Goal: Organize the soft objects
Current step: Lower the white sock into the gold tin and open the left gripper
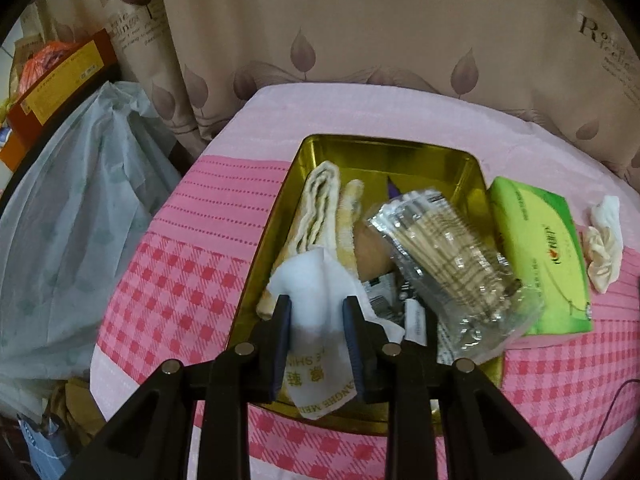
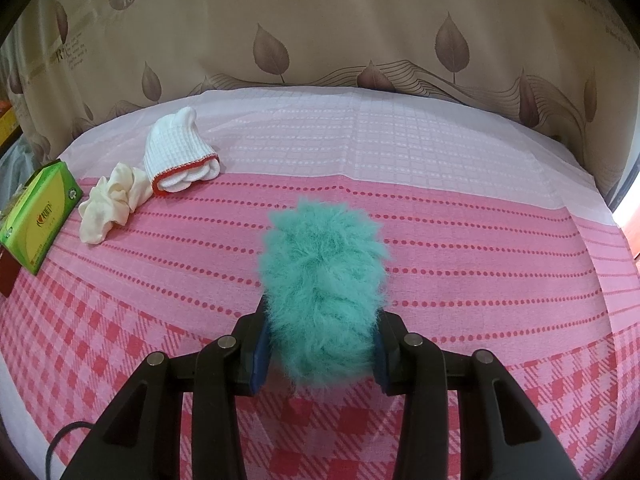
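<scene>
Teal fluffy puff (image 2: pixel 322 296), light and squashy, pinched mid-body by right gripper (image 2: pixel 320 354); limp white cloth pouch (image 1: pixel 316 320) between left gripper (image 1: pixel 318 336) jaws, barely clamped, over gold tin (image 1: pixel 472 176).

Left hand-held gripper (image 1: pixel 318 320), right hand-held gripper (image 2: pixel 320 344), black frames, blue pads, silver screws

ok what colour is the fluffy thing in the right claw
Teal green, a shaggy fur puff; the right wrist view shows it best.

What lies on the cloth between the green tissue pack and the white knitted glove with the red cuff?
In the right wrist view, a crumpled cream cloth lies between the green tissue pack and the white knitted glove.
</scene>
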Motion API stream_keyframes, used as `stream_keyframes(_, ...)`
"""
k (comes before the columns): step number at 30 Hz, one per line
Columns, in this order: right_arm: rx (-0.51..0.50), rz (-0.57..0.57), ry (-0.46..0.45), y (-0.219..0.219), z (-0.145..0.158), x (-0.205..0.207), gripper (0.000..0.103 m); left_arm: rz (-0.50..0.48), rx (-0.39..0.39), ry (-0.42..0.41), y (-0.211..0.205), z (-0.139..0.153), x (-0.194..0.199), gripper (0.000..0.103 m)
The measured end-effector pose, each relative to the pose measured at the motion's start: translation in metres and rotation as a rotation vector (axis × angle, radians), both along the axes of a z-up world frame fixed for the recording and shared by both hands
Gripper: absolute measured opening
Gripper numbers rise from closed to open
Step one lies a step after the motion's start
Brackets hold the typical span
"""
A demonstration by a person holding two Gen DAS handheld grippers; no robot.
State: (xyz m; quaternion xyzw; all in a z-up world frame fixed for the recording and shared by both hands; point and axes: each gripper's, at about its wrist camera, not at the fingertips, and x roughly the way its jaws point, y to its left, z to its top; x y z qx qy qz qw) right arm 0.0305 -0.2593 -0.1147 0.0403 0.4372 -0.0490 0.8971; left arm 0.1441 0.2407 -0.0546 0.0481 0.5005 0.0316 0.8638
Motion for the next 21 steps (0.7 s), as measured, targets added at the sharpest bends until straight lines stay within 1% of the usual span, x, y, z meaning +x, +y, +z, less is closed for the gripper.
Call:
stream_keyframes(3, -0.004, 0.001, 0.001, 0.001, 0.0, 0.001, 0.038, 0.0, -0.005, 0.007, 0.004, -0.007, 0.002, 0.028)
stream_keyframes(6, -0.006, 0.001, 0.002, 0.0, 0.0, 0.001, 0.038, 0.006, -0.007, 0.023, 0.006, -0.012, 0.003, 0.031)
stream_keyframes(9, -0.007, 0.001, 0.002, 0.0, 0.001, 0.0, 0.038, 0.011, -0.001, 0.033, 0.005, -0.016, 0.002, 0.037)
stream_keyframes(11, -0.01, 0.002, 0.003, 0.0, 0.0, 0.001, 0.038, 0.01, -0.012, 0.044, 0.007, -0.017, 0.0, 0.039)
stream_keyframes(13, -0.012, 0.003, 0.003, -0.001, 0.0, 0.001, 0.038, 0.008, -0.018, 0.039, 0.007, -0.015, -0.002, 0.039)
stream_keyframes(16, -0.013, 0.003, 0.003, 0.0, 0.0, 0.001, 0.038, 0.012, -0.037, 0.032, 0.008, -0.012, -0.006, 0.045)
stream_keyframes(19, -0.013, 0.003, 0.003, 0.0, 0.0, 0.001, 0.039, 0.02, -0.068, 0.033, 0.01, -0.01, -0.013, 0.046)
stream_keyframes(21, -0.014, 0.006, 0.004, 0.0, 0.0, 0.001, 0.04, 0.017, -0.081, 0.02, 0.011, -0.006, -0.019, 0.046)
